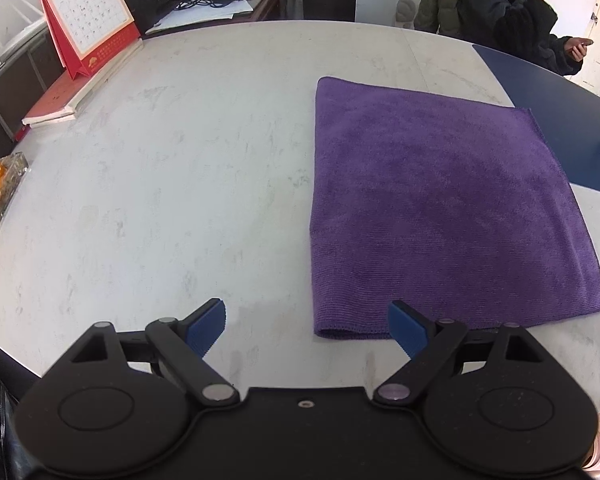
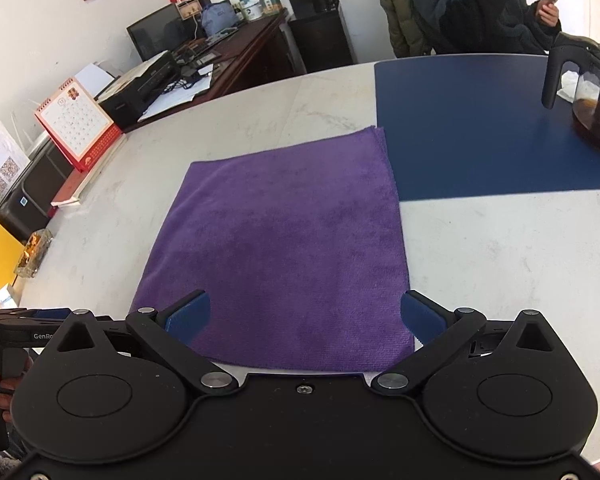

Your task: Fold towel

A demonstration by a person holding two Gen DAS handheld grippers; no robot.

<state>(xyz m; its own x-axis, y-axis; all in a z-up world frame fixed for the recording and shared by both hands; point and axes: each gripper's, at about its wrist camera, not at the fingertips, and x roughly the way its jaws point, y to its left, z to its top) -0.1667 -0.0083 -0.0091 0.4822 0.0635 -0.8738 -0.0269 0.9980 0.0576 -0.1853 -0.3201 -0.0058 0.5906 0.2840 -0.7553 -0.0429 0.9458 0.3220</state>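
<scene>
Your left claw (image 1: 306, 330) was spread wide and empty, low over the bare surface (image 1: 180, 160) just left of the towel's (image 1: 432, 200) near corner. Your right claw (image 2: 306, 316) gaped too, straddling the towel's near edge. The towel lay flat. You would have done well to pinch both near corners evenly before lifting. Only the right view showed the pot (image 2: 596, 104) beyond the towel.

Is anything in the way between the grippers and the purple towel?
Nothing visible. The towel lies flat on the table, with the open right gripper at its near edge and the open left gripper by its near-left corner.
</scene>
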